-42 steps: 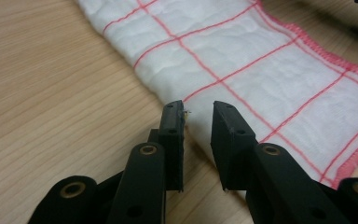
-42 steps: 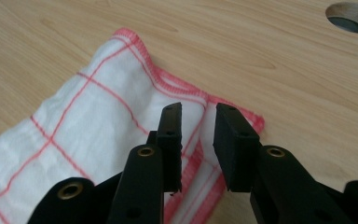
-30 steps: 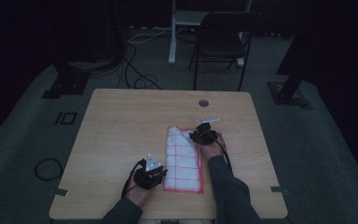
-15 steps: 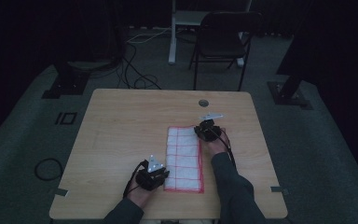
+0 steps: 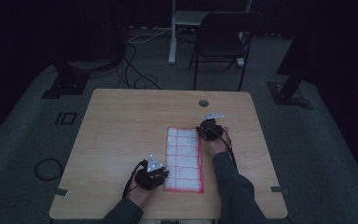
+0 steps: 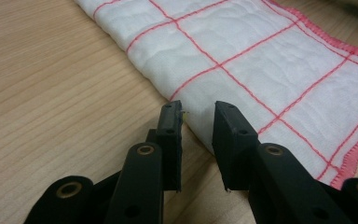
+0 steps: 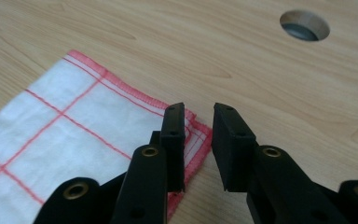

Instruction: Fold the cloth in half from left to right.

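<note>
Since a second ago the cloth's point(image 5: 184, 159) raised far corner has come down, so the white, red-checked dishcloth now lies flat in a folded strip on the desk point(image 5: 121, 130). Nearest, the left tool point(image 6: 196, 122) sits at the cloth's near-left edge, jaws having just opened slightly, parted, gripping nothing. Farther off, the right tool point(image 7: 199, 122) stands over the cloth's far-right corner, jaws just reopened, holding nothing. That fold looks done; any further fold remains. Count: one cloth, two tools.

Cloth point(image 6: 270, 60) cut by frame edges; chair point(image 5: 223, 37) top cropped
</note>
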`<action>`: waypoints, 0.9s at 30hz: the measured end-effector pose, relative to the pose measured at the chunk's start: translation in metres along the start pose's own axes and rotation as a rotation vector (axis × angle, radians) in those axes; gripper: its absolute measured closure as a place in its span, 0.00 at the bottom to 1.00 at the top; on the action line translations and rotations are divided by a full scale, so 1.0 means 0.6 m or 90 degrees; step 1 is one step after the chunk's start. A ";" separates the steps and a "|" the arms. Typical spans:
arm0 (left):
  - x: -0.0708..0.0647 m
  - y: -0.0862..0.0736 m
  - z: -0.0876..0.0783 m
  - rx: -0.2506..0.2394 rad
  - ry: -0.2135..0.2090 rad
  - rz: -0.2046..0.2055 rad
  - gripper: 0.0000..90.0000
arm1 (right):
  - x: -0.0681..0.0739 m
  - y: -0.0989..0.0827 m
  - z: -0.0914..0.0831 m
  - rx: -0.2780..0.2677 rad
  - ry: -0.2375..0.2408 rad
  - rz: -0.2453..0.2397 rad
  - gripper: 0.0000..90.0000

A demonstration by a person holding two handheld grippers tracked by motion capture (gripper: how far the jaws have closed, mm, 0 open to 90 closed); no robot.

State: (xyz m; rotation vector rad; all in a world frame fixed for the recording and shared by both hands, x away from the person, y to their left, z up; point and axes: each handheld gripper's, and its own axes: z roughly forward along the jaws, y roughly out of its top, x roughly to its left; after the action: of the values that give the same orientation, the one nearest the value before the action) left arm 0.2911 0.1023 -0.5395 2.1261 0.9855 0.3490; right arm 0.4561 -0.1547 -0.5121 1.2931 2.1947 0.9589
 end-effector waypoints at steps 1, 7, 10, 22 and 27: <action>0.001 0.000 0.000 0.000 0.001 -0.001 0.81 | 0.000 -0.001 0.004 0.005 -0.002 0.001 0.85; 0.007 0.001 -0.003 -0.003 0.009 -0.006 0.81 | 0.001 -0.007 0.028 0.032 -0.003 0.004 0.84; 0.010 0.002 -0.004 -0.005 0.010 -0.009 0.81 | 0.006 -0.007 0.032 0.031 0.004 0.007 0.81; 0.040 0.035 0.012 -0.011 0.034 -0.007 0.80 | 0.005 -0.003 0.035 0.039 0.013 0.004 1.00; 0.067 0.064 0.030 -0.019 0.054 -0.011 0.80 | -0.006 -0.002 0.030 0.032 -0.002 0.015 1.00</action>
State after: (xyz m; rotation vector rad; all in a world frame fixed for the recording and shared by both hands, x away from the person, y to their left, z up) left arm 0.3481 0.1066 -0.5261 2.0897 1.0410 0.4461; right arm 0.4688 -0.1518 -0.5255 1.3450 2.2200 0.9153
